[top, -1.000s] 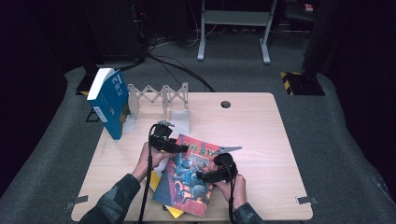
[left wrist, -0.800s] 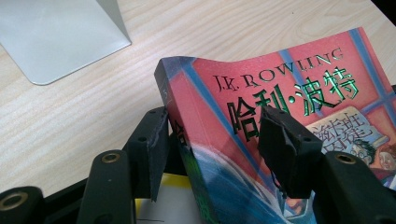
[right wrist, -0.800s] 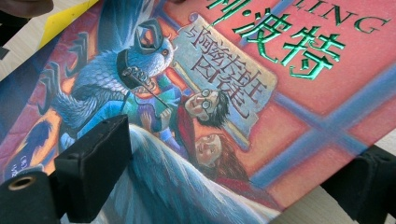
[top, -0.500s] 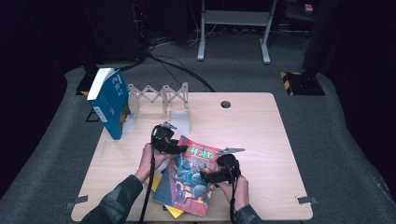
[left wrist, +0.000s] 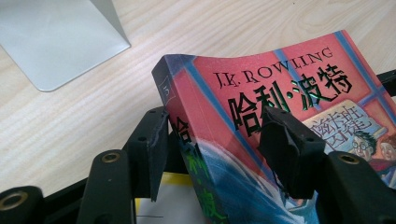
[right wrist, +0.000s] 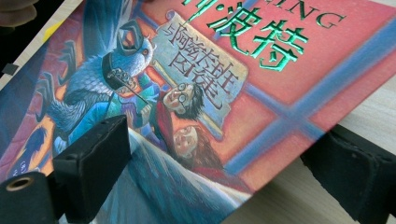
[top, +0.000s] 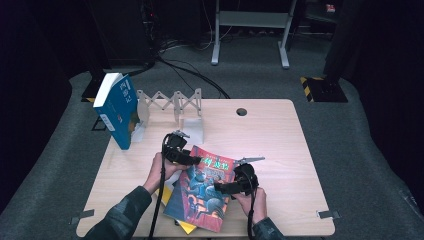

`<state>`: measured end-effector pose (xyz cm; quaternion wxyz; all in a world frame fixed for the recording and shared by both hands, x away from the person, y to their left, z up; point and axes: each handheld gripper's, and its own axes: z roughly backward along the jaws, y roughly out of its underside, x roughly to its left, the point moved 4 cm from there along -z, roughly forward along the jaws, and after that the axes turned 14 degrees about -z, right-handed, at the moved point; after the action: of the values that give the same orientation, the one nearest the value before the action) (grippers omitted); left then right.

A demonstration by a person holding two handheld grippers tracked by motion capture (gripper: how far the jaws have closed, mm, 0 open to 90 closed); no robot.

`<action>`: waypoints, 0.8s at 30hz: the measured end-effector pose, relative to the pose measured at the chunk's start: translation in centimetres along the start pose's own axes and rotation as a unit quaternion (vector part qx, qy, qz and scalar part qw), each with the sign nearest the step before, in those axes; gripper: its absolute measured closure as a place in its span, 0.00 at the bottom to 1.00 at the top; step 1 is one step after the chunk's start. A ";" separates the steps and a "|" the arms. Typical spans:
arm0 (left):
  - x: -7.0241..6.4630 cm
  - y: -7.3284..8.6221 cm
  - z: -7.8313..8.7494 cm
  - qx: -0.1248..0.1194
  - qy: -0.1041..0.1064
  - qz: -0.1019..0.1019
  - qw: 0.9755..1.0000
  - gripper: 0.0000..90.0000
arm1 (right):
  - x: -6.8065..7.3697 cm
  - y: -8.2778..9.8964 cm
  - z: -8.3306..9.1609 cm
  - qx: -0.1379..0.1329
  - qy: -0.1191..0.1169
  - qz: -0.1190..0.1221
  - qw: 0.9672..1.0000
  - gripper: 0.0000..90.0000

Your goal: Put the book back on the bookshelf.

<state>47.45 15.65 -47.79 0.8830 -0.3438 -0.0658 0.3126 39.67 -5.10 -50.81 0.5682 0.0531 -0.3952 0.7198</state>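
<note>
A red and blue paperback (top: pixel 202 200) with a picture cover lies tilted over a yellow book (top: pixel 186 227) at the table's front. My left gripper (top: pixel 192 159) is at its top spine corner. In the left gripper view the spine (left wrist: pixel 180 126) sits between the open jaws of my left gripper (left wrist: pixel 212 140), which have just been opening, one over the cover (left wrist: pixel 280 70). My right gripper (top: pixel 220 189) straddles the paperback's right edge. Its jaws have just been closing, wide apart, one over the cover (right wrist: pixel 280 60) and one beneath the edge.
A blue book (top: pixel 120 112) stands at the back left against a folding rack (top: pixel 167 100). A white bookend (top: pixel 194 131) stands just behind the left gripper. The wooden table (top: pixel 285 145) has a cable hole (top: pixel 242 111) near its far edge.
</note>
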 end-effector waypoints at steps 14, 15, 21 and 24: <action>0.0 -0.4 -0.2 0.000 -0.009 -0.003 1.000 0.55 | 0.4 0.0 0.1 -0.011 0.019 0.017 1.000 0.08; 0.0 -0.4 -0.1 -0.002 -0.007 -0.006 1.000 0.56 | 0.5 0.0 0.2 -0.012 0.024 0.019 0.999 0.08; -0.2 -0.7 0.6 -0.024 -0.009 -0.011 1.000 0.66 | -1.0 0.5 1.6 -0.029 0.020 -0.001 0.999 0.14; -0.2 -0.7 0.8 -0.034 -0.003 -0.002 0.999 0.67 | -2.2 0.8 1.9 -0.030 -0.009 -0.024 0.999 0.15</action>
<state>47.36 15.62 -46.74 0.8713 -0.3723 -0.0794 0.3097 39.08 -8.09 -51.05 0.5831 0.0521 -0.4202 0.6933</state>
